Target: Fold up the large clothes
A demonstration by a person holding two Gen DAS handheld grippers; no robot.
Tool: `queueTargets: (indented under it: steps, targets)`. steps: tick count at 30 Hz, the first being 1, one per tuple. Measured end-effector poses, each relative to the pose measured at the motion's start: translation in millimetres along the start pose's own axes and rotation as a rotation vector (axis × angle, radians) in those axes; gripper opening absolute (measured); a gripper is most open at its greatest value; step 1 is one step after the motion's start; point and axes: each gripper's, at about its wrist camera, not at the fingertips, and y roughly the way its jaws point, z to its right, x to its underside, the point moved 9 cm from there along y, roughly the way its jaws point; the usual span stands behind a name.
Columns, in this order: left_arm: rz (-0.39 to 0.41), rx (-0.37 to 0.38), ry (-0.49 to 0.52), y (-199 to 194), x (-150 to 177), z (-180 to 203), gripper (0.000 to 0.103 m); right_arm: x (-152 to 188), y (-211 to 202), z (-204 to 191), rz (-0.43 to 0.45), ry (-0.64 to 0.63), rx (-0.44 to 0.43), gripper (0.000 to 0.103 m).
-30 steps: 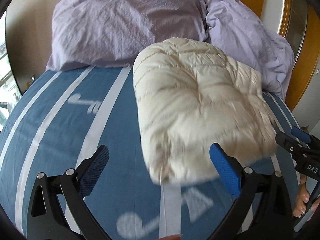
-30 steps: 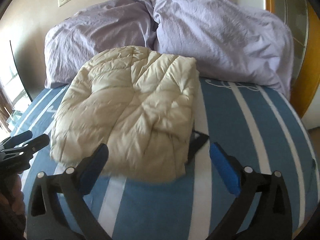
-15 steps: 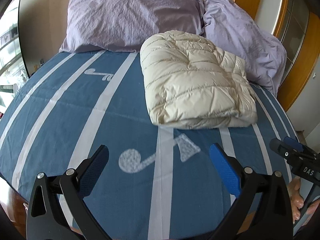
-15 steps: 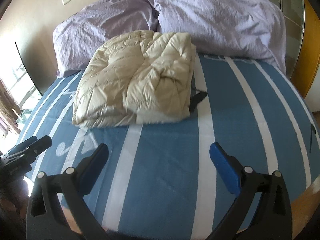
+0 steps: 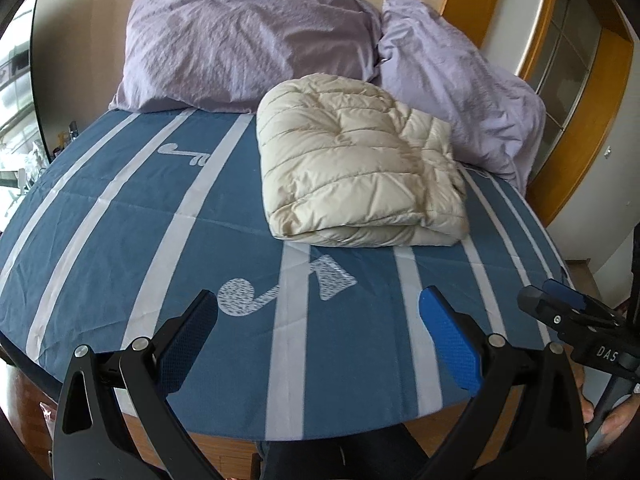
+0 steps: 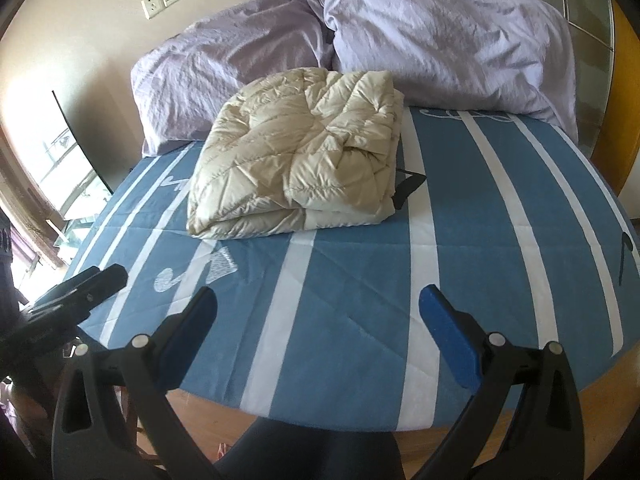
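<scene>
Cream quilted puffer jacket (image 5: 360,168) is folded into a compact, roughly rectangular bundle on the bed (image 5: 140,220), at the far end, right of centre in the left wrist view. Its far edge touches the two lilac pillows (image 5: 248,44) propped against the wall. Fold edge faces near: rounded, thick, stacked layers visible along the near side. Top surface is puffy, with stitched channels and creases radiating from a dimple near the middle. Fabric has a slight sheen. In the right wrist view, a black triangular piece (image 6: 408,184) sticks out from under the jacket's right edge; cannot tell what it is.

Bedcover is blue with white stripes and white music-note prints; one note (image 5: 284,284) sits just near of the bundle.

Left gripper (image 5: 318,316): fingers spread wide, nothing between them, hovering over the near edge of the bed, well apart from the jacket.

Right gripper (image 6: 318,316): same, fingers wide apart, holding nothing, over the near bed edge, clear of the jacket.
</scene>
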Motion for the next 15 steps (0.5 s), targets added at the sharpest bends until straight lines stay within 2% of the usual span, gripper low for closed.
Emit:
queueTargets:
  steps: [15]
  targets:
    - [-0.008, 0.027, 0.005, -5.1, 5.8, 12.5, 0.102, 1.0, -9.1, -6.9, -0.003, 0.017, -0.046, 0.101]
